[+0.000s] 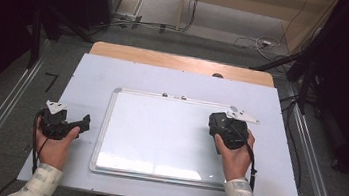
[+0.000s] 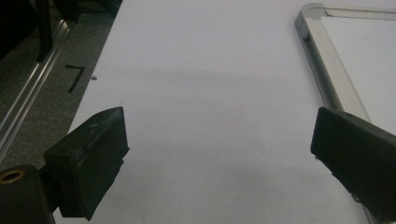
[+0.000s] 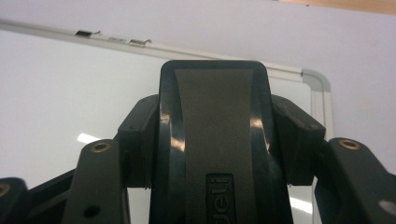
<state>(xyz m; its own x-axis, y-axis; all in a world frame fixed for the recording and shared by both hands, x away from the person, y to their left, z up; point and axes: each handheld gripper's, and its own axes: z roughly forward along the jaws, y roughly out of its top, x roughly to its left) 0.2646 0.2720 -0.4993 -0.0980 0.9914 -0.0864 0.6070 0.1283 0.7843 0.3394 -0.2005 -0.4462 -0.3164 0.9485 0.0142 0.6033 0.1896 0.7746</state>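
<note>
The right gripper (image 3: pixel 214 140) had its fingers clamped on a black eraser (image 3: pixel 214 135), held over the whiteboard (image 1: pixel 157 136) near its far right corner. The left gripper (image 2: pixel 219 158) hung with fingers wide apart above the white desk (image 2: pixel 210 70), just beside the whiteboard's left frame

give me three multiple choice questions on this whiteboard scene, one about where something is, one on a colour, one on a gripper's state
1. Where is the left gripper?
A. over the whiteboard
B. left of the whiteboard, over the table
C. on the floor

2. What colour is the eraser in the right gripper?
A. black
B. red
C. yellow

3. How is the left gripper?
A. shut on a pen
B. shut on nothing
C. open

Answers: 1 B, it sits beside the whiteboard frame; 2 A, its glossy body is black; 3 C, its jaws stand wide apart over bare table.
</note>
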